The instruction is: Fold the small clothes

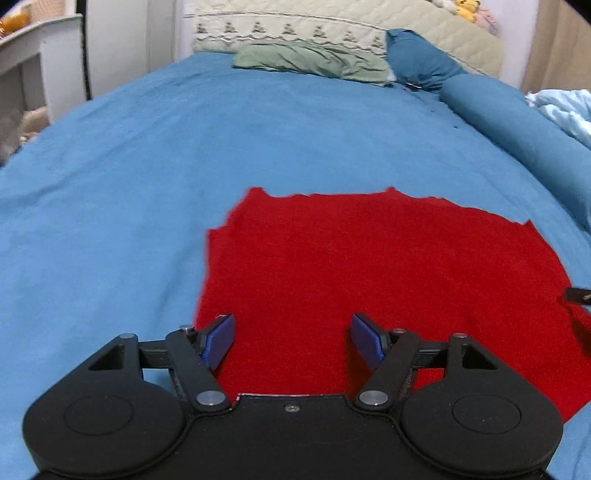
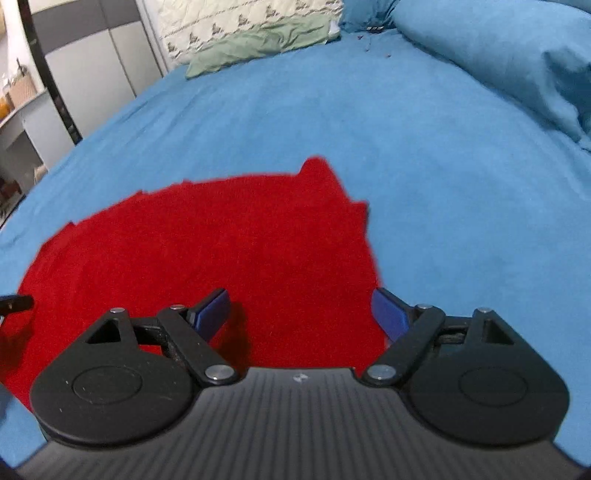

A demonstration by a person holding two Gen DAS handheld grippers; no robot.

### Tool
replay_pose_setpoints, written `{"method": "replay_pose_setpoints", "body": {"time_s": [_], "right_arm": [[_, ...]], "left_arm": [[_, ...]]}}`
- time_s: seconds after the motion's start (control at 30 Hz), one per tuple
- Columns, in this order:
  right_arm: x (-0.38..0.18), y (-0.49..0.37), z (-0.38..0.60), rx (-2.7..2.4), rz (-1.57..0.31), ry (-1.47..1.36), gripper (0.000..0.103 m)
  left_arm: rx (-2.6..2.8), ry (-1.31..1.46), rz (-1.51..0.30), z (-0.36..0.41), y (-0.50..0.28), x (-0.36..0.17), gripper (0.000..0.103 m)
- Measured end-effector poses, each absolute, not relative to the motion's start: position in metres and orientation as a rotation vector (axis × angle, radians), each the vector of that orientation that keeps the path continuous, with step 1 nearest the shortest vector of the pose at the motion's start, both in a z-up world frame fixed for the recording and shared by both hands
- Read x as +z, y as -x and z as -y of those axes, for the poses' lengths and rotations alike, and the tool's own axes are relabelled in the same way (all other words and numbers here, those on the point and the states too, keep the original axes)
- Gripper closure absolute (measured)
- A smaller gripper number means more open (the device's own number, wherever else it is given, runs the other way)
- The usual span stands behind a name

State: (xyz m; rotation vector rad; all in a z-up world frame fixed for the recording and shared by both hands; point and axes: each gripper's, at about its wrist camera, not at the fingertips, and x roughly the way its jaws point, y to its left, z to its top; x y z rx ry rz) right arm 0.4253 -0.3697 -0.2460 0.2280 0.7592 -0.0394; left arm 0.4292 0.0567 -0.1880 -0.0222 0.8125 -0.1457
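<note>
A small red garment [image 1: 369, 266] lies flat on the blue bedsheet [image 1: 147, 166]; it also shows in the right wrist view [image 2: 221, 251]. My left gripper [image 1: 291, 336] is open, just above the garment's near left part, holding nothing. My right gripper [image 2: 301, 314] is open over the garment's near right edge, holding nothing. The tip of the right gripper [image 1: 576, 295] shows at the right edge of the left wrist view, and the tip of the left gripper [image 2: 14, 302] at the left edge of the right wrist view.
A green pillow [image 1: 310, 61] and a quilted cream headboard [image 1: 295, 26] stand at the far end. A blue bolster [image 1: 517, 122] and blue pillows [image 2: 498, 48] lie along the right. A white desk [image 1: 33, 48] stands left of the bed.
</note>
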Motion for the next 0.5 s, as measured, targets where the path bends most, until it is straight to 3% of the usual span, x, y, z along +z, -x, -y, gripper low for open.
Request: {"method": "replay_pose_setpoints", "body": {"time_s": [0.1,0.17,0.2,0.5], "right_arm": [[-0.219,-0.412,0.377,-0.073,-0.710,-0.191,0.003],[-0.199,-0.391,0.386,-0.043,-0.689,-0.196,0.003],[-0.193,-0.384,0.390,-0.024,-0.686,-0.207,0.003],[-0.199,-0.337,0.389,0.052,-0.772,-0.146,0.003]], "left_arm": [[-0.047,-0.102,-0.776,-0.060,-0.415,-0.177,0.025],[-0.081,-0.097,-0.746,-0.062,-0.401,-0.165,0.009],[-0.104,-0.089,-0.730,-0.060,-0.392,-0.157,0.006],[-0.296,-0.053,-0.707,0.030,-0.378,-0.138,0.004]]}}
